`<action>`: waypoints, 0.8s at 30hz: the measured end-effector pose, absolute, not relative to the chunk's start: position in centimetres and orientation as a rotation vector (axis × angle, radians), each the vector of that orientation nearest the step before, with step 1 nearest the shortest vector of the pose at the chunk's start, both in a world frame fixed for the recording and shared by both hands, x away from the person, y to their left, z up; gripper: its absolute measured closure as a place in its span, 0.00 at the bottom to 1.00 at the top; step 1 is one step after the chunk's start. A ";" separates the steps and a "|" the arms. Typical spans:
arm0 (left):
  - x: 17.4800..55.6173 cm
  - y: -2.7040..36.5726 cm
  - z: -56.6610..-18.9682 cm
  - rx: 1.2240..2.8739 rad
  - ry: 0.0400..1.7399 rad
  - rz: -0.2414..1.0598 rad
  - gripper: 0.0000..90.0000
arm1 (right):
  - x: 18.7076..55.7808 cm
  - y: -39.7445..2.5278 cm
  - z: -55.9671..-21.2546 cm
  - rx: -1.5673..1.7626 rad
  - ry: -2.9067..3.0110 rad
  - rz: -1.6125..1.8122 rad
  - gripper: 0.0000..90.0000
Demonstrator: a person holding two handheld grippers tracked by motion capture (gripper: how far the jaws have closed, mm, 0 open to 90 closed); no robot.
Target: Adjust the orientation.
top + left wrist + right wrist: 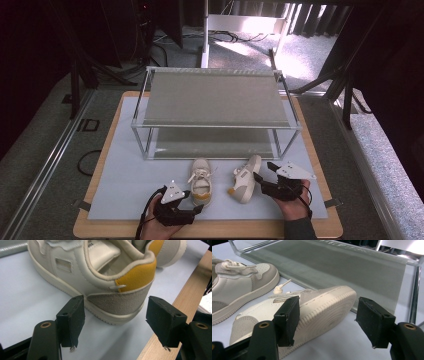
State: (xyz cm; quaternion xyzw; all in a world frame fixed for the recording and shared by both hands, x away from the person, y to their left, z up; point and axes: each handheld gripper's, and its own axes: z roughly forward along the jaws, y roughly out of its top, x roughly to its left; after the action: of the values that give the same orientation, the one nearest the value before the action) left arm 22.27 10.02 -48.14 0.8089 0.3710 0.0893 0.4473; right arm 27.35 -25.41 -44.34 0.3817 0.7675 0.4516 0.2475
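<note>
On the pale blue mat (125,195), our left gripper (115,320) gapes behind the upright cream-and-yellow leather sneaker (100,282); our right gripper (327,322) stands released beside the tipped matching sneaker (312,310).

Left gripper (113,323), jaws spread wide, straddling the grey-and-yellow heel of an upright cream sneaker (100,277) on a pale blue mat (22,295) (a second shoe's heel (167,251) lies beyond), wooden table edge (190,287) alongside.

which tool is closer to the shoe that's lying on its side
Right. The right tool is open around the tipped shoe, its sole between the jaws. The left tool is open at the heel of the upright shoe, farther left.
</note>
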 end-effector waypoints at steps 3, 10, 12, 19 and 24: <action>22.3 10.1 -48.1 1.998 0.916 0.225 0.34 | 27.2 -25.8 -44.3 1.048 2.109 1.245 0.45; 22.4 10.1 -48.2 1.997 0.924 0.229 0.33 | 26.8 -26.5 -44.3 1.012 2.155 1.279 0.66; 22.4 10.0 -48.3 2.001 0.925 0.223 0.33 | 26.5 -26.6 -44.4 1.007 2.154 1.282 0.69; 22.4 10.0 -48.2 1.999 0.925 0.229 0.33 | 25.7 -28.0 -44.8 1.036 2.168 1.257 0.77; 22.4 10.0 -48.2 1.997 0.935 0.232 0.33 | 24.8 -29.0 -45.7 1.062 2.170 1.193 0.81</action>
State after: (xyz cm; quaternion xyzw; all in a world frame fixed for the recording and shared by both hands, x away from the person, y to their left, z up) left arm 22.41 10.04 -48.21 0.8063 0.3774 0.0935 0.4458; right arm 24.83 -29.02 -45.66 0.3843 0.7854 0.4318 0.2215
